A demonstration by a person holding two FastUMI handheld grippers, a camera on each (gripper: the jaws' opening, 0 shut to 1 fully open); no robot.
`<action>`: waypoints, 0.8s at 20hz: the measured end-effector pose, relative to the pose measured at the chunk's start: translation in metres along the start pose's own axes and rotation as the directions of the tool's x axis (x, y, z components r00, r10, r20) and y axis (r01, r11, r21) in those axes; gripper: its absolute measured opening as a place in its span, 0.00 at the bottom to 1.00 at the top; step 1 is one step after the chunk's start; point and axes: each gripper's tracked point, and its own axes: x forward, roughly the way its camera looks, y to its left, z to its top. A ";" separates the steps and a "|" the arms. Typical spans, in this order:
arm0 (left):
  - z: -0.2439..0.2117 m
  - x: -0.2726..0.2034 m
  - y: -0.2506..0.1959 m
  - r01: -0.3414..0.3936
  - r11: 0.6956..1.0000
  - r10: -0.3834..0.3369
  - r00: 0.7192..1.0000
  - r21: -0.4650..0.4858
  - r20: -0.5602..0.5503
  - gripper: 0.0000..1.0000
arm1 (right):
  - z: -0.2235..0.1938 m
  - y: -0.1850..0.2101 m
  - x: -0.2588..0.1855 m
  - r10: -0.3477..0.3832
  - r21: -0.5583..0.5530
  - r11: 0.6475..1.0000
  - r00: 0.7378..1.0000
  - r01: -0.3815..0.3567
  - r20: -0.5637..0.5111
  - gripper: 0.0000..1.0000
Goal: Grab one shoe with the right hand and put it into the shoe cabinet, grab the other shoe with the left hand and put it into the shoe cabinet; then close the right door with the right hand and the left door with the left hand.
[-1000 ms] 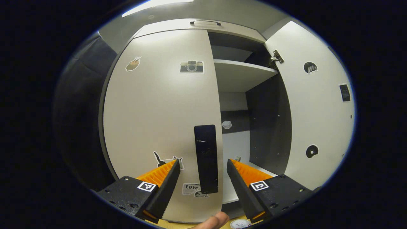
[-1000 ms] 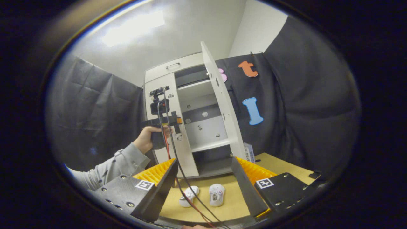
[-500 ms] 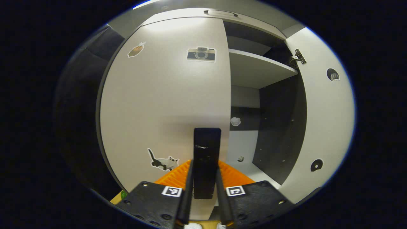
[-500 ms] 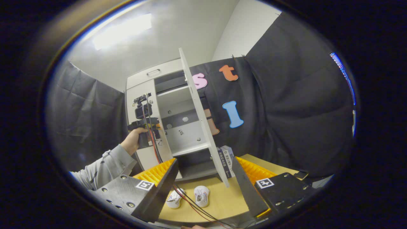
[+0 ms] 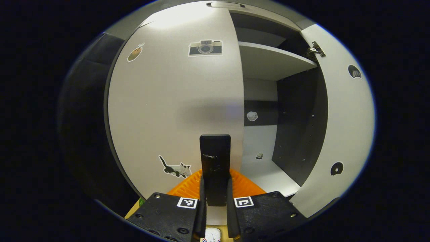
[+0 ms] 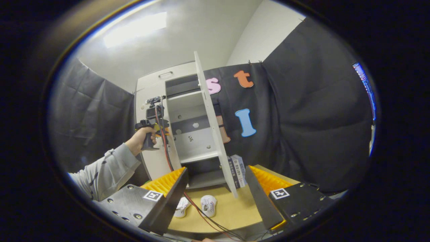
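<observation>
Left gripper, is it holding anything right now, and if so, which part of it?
The left gripper is shut on the black handle of the left door, gripping the handle's lower end.

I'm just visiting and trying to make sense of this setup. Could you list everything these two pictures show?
Shoe cabinet: one, white with dark inner panels, at the back of the table.
Left door: one, white with stickers, nearly closed.
Door handle: one, black, on the left door's edge.
Right door: one, white, swung open.
Shoes: two, white, on the table before the cabinet.
Table: one, tan.
Books: a few, upright beside the cabinet.
Left gripper: shut on the door handle.
Right gripper: open, above the table.
Hand: one, grey sleeve, holding the left gripper.
</observation>
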 end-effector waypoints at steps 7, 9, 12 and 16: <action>-0.005 -0.038 0.009 0.069 0.993 -0.073 0.997 0.094 0.034 0.25 | -0.011 0.017 -0.003 0.037 -0.049 0.998 0.999 -0.038 -0.035 1.00; -0.007 -0.053 0.014 0.087 0.993 -0.090 0.995 0.083 0.036 0.25 | -0.011 0.020 -0.004 0.037 -0.062 0.997 0.999 -0.040 -0.037 1.00; -0.009 -0.068 0.022 0.108 0.990 -0.112 0.993 0.093 0.043 0.25 | -0.008 0.022 -0.003 0.030 -0.062 0.998 0.999 -0.032 -0.024 0.97; -0.013 -0.085 0.034 0.129 0.985 -0.135 0.990 0.110 0.049 0.25 | -0.009 0.020 -0.002 0.015 -0.057 0.998 1.000 -0.016 -0.018 1.00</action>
